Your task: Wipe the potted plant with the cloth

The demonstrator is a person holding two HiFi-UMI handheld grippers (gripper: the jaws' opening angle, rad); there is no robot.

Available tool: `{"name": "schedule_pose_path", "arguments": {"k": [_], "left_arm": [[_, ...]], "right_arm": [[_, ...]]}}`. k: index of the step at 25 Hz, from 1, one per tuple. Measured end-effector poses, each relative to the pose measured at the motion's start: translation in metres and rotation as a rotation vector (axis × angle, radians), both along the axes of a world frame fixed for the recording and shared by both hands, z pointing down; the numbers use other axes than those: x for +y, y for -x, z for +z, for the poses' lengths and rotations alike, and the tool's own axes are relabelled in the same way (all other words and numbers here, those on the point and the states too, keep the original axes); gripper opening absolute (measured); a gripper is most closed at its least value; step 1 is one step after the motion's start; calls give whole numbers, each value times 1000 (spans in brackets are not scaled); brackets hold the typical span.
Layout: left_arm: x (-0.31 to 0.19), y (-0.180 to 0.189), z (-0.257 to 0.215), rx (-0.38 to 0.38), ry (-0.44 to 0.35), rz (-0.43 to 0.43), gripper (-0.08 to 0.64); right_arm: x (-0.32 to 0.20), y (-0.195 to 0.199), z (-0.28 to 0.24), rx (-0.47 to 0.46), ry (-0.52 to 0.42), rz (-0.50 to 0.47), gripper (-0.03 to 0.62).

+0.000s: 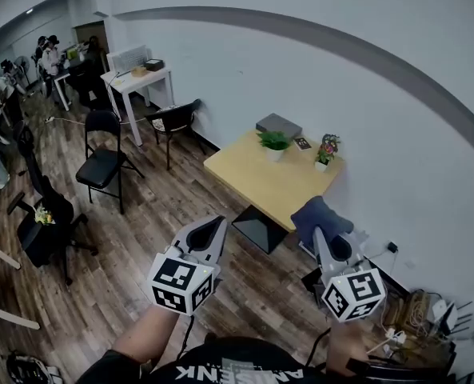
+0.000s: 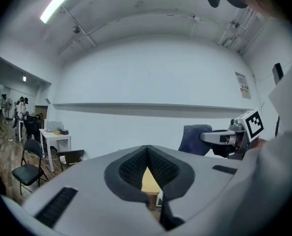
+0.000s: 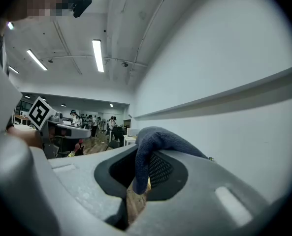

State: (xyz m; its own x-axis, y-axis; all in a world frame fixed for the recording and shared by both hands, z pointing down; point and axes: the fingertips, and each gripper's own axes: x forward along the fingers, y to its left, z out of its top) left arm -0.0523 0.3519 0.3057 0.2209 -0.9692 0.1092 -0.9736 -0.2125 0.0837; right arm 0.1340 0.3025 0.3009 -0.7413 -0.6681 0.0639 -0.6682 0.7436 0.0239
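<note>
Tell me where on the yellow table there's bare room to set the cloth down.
The table is bare on its near half, from the front edge up to the green plant and the flowering plant; the left corner too. The far side by the wall is crowded: grey box, both plants and a small dark card.

The cloth (image 1: 320,216) covers the right gripper's (image 1: 329,238) tips in the head view and hides the table's (image 1: 260,178) near corner. In the right gripper view the cloth (image 3: 155,146) drapes over one pad, and the brown sliver below it is too narrow to identify. In the left gripper view the left gripper (image 2: 147,151) blocks all but a strip of table (image 2: 149,181). The card (image 1: 302,143) beside the plant (image 1: 273,142) is too small to read. The left forearm (image 1: 141,338) is cut off by the bottom edge.
</note>
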Motion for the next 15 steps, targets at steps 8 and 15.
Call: {"name": "schedule_pose_path", "arguments": {"k": [8, 15], "left_arm": [[5, 44, 18, 3, 8, -7, 2], [-14, 67, 36, 32, 30, 11, 2]], "right_arm": [[5, 35, 8, 1, -11, 0, 28], [-13, 55, 26, 19, 20, 19, 28]]}}
